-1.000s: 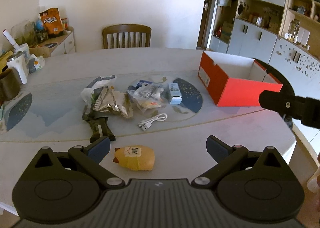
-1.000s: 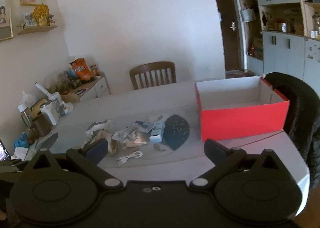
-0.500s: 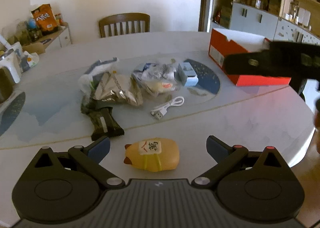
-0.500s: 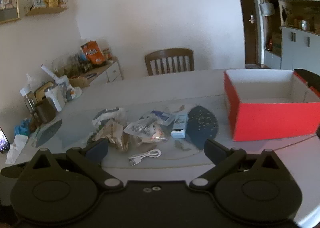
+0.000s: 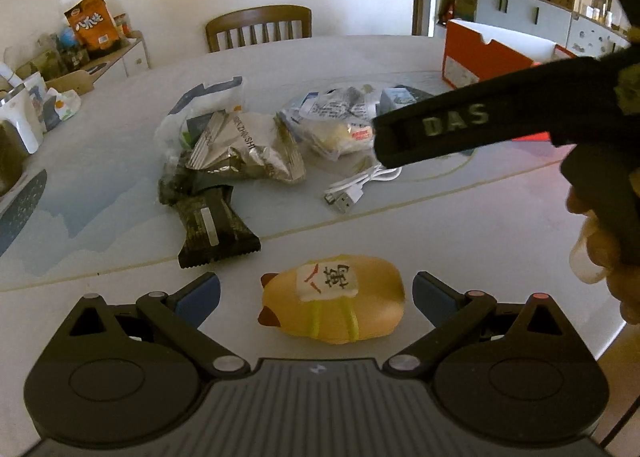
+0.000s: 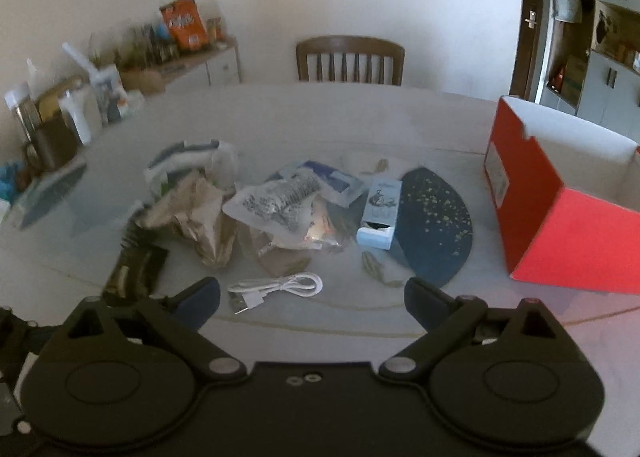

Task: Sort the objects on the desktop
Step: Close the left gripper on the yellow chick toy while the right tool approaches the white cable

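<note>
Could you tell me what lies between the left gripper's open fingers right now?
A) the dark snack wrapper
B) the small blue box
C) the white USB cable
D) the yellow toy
D: in the left wrist view the yellow toy lies on the table between the open fingers of the left gripper, untouched by either.

The left gripper (image 5: 316, 291) has its fingers (image 5: 200, 293) spread wide, with bare table (image 5: 480, 225) on both sides of the yellow toy (image 5: 332, 307) lying between them. Just beyond, a dark wrapper (image 5: 212, 229) crowds the left side. The right gripper (image 6: 312, 297) crosses the left wrist view from the right, above the white cable (image 5: 360, 187), blocking the way to the red box (image 6: 560, 217). In the right wrist view, the cable lies free between spread fingers, with bare table around it. Behind it a heap of bags (image 6: 248, 205) and a small blue box (image 6: 380, 217) fill the middle. The red box is open on top
</note>
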